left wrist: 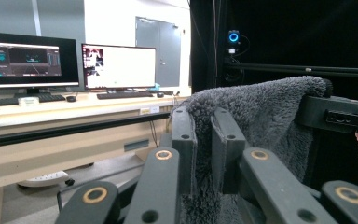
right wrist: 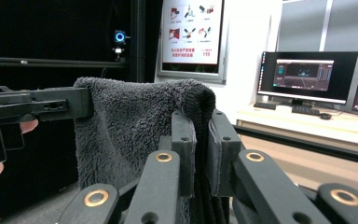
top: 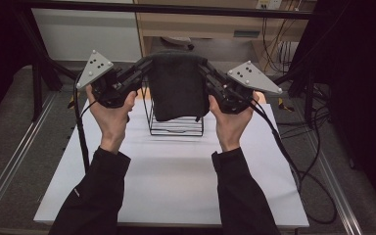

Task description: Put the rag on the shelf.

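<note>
A dark grey fluffy towel [top: 177,88] hangs folded in the air above the white table, stretched between both grippers. My left gripper [top: 146,67] is shut on the towel's upper left corner, and my right gripper [top: 203,67] is shut on its upper right corner. In the left gripper view the towel [left wrist: 256,116] is pinched between the black jaws, with the left gripper [left wrist: 201,119] at its edge; the other gripper holds the far corner. In the right gripper view the towel [right wrist: 130,126] drapes from the jaws of the right gripper [right wrist: 201,123]. The towel's lower edge hangs in front of a black wire rack [top: 176,125].
The wire rack stands on the white table [top: 176,181] near its far edge. Black cables [top: 293,166] trail off to the right. A wooden desk [left wrist: 51,116] with monitors [left wrist: 119,65] stands beyond the table. Metal frame rails [top: 10,161] run along both sides.
</note>
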The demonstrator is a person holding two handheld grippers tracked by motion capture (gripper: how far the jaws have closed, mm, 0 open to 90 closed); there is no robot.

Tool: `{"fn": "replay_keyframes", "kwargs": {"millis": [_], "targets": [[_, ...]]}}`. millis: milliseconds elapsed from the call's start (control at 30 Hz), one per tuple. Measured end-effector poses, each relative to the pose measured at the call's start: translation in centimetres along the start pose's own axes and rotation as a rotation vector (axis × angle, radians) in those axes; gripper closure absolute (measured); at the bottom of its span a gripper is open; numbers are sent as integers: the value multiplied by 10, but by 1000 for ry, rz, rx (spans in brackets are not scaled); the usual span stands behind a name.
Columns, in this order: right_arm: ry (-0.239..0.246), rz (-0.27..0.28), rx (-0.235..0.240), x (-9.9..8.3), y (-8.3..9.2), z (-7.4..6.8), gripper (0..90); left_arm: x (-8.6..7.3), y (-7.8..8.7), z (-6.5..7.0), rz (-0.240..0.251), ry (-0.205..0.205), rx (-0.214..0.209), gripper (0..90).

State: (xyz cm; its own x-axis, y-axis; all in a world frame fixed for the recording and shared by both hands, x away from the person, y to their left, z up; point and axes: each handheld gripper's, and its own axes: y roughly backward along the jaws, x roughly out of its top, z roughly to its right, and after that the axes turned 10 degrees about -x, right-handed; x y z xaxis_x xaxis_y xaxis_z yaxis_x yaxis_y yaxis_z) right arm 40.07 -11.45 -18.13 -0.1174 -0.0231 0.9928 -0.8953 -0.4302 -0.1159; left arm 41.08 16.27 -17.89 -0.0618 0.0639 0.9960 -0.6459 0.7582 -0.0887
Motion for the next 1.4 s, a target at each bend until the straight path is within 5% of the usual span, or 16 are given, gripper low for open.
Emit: {"fn": "replay_keyframes", "kwargs": {"millis": [967, 1400], "targets": [[-14, 64, -11, 37, -62, 10, 836, 48, -33, -42, 33, -23, 92, 810], [1, 80, -23, 45, -82, 19, 835, 55, -53, -59, 39, -33, 107, 810]]}}
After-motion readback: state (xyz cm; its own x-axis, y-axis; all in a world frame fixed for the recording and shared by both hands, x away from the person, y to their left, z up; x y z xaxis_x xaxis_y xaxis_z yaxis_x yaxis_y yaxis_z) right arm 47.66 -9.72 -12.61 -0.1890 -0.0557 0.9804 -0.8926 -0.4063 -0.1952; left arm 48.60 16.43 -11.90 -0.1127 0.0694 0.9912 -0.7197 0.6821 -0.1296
